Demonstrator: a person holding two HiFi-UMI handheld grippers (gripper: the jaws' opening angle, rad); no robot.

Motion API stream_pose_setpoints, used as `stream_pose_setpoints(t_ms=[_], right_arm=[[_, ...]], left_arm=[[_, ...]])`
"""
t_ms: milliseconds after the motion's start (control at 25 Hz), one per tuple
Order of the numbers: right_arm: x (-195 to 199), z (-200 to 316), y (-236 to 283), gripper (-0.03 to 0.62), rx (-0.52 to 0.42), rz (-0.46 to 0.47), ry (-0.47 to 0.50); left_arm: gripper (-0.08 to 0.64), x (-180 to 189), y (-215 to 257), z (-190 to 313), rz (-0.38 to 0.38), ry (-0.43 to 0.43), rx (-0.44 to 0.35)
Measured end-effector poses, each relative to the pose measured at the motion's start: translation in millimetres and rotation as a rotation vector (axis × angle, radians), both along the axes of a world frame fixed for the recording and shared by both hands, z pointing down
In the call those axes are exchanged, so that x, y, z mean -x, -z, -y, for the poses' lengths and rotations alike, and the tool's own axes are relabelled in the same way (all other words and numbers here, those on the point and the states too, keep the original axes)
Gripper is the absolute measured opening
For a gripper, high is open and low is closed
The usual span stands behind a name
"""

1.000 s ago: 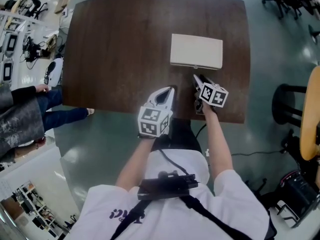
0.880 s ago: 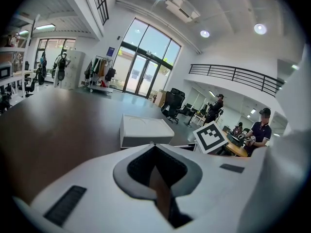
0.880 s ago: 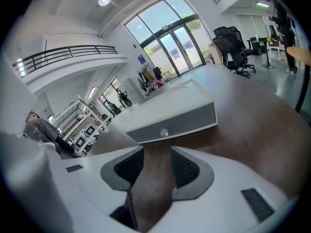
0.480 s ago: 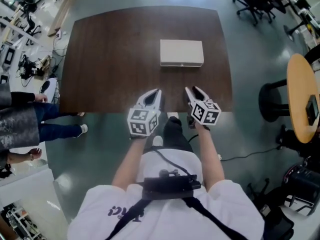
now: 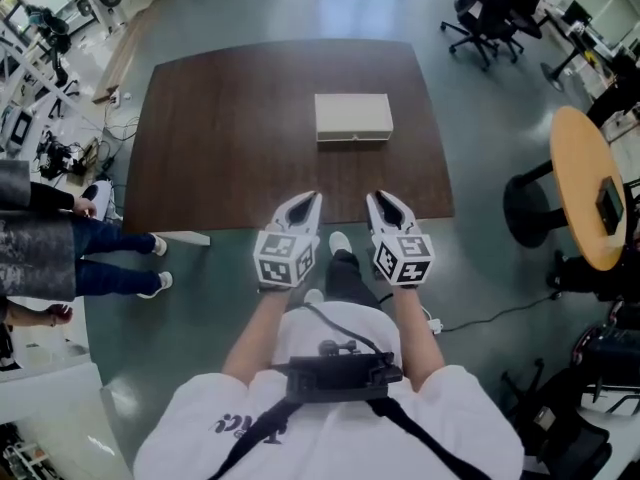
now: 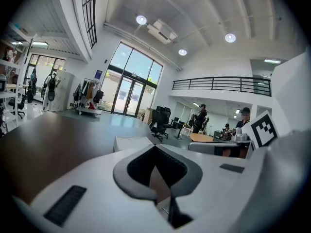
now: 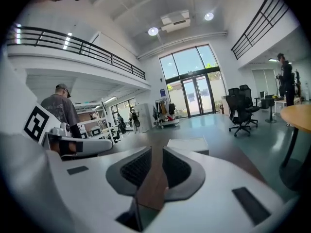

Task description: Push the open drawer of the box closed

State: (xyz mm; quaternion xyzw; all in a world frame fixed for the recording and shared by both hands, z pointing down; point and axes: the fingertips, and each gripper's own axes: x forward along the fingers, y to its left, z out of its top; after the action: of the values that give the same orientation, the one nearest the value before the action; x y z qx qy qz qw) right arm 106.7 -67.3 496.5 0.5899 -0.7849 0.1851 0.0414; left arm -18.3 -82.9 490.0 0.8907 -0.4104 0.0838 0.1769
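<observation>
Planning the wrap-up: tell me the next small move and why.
Probably lower both grippers to rest: the drawer of the box looks flush, and the left gripper and right gripper, whose jaws have just been closing on nothing, hang clear of it.

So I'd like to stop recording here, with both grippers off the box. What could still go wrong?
The box front looks flush from above, but a thin gap would not show; the drawer may not be fully home.
The right gripper, whose jaws have just been closing on nothing, hovers by the table edge and could knock it.
A floor cable nearby could trip the person.
</observation>
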Motion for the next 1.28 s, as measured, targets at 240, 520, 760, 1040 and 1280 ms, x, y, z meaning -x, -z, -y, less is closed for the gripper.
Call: stream_pose_setpoints(t_ms=[240, 520, 760, 1040, 1280], right_arm=[[22.3, -33.4, 44.1, 0.031, -0.118, -0.043, 0.012], [51.9, -55.9, 80.5, 0.006, -0.22, -0.08, 0.008], [57.4, -69.6, 92.2, 0.006, -0.252, -0.091, -0.036], [68.9, -68.1, 101.6, 0.006, -0.269, -0.132, -0.053], [75.9, -62.8, 94.2, 0.006, -0.247, -0.179, -0.03]], left_arm=[[0.009, 7.5, 25.5, -29.1, -0.022, -0.008, -0.067], [0.009, 26.9, 58.3, -49.3, -0.053, -0.003, -0.167], [0.009, 30.3, 72.5, -64.2, -0.048, -0.033, -0.227], [0.008, 51.8, 86.0, -58.1, -0.017, 0.032, -0.31], [0.009, 60.0, 80.0, -53.2, -0.008, 0.061, -0.311]])
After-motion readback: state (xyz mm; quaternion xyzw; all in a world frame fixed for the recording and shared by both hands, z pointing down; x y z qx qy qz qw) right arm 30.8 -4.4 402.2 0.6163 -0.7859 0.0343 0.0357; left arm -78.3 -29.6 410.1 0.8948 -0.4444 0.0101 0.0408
